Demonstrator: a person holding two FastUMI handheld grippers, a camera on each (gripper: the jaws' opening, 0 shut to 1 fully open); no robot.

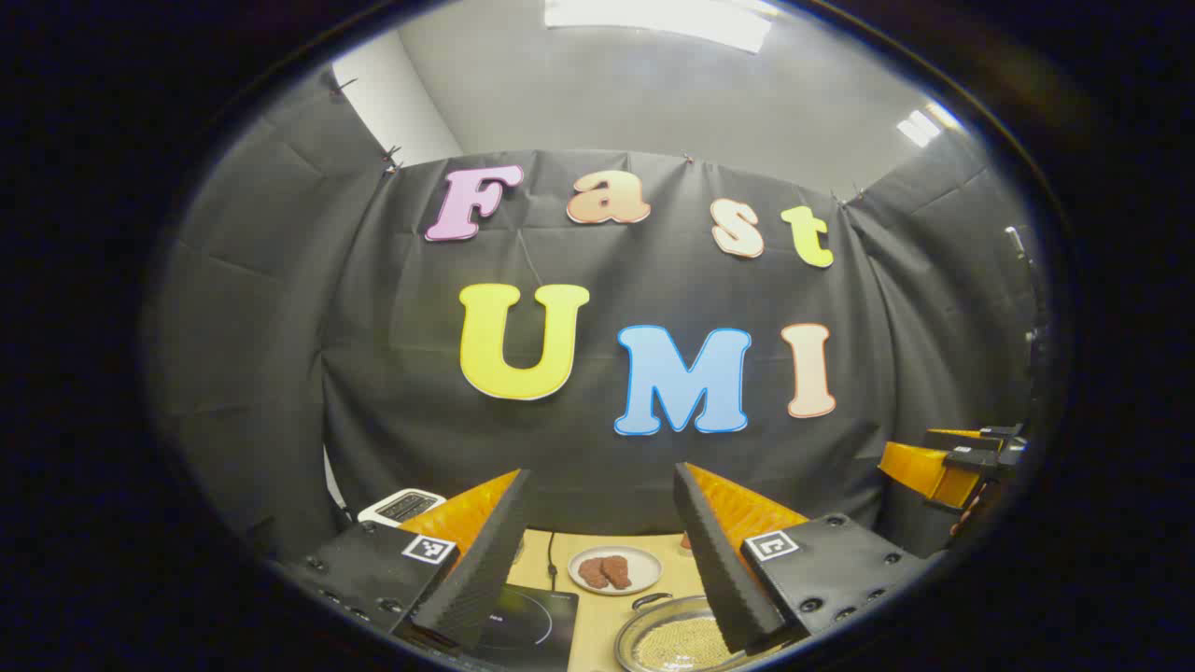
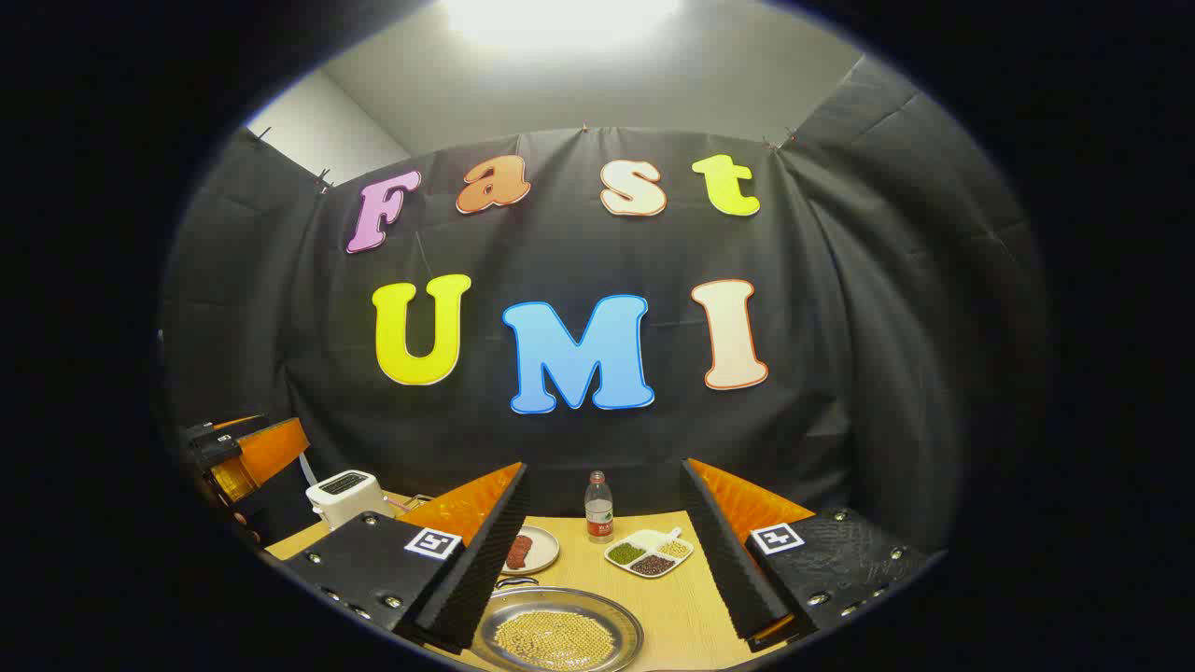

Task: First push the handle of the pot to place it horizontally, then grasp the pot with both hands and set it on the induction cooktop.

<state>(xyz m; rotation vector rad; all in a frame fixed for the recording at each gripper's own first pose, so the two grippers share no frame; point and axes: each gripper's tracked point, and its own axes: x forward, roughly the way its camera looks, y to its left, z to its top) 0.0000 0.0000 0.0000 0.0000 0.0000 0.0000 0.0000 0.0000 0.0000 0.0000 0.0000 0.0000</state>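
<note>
Both hand-held grippers are raised above a pale wood-grain worktop (image 2: 691, 607), each with its fingers spread wide and nothing between them.

In the left gripper view, the left hand-held gripper (image 1: 602, 560) frames the scene. Just below and ahead of it sits the pot (image 1: 677, 639), a shallow round metal pan with a shiny rim, holding a layer of small yellowish grains. A thin dark loop handle (image 1: 651, 599) shows at its far rim, pointing away from the gripper; whether the handle stands up or lies flat cannot be told. Part of the pot is hidden behind the gripper's right-hand finger. To the left of the pot, touching or nearly so, lies the cooktop (image 1: 527, 625), a flat glossy black slab with a thin circle marked on it. A dark cord (image 1: 552, 560) runs away from it. Beyond the pot is a small white plate (image 1: 614, 569) with two reddish-brown pieces. A white toaster (image 1: 401, 505) stands far left. The right hand-held gripper (image 1: 952, 467) appears at the far right edge, well apart.

In the right gripper view, the right hand-held gripper (image 2: 602, 560) hovers over the same pot (image 2: 560, 637), which lies directly below its fingers. Beyond are a clear bottle (image 2: 598, 508) with a red label too small to read, and a white divided dish (image 2: 649, 553) of green, dark and yellow grains. Square black-and-white markers sit on both grippers' bodies.
</note>
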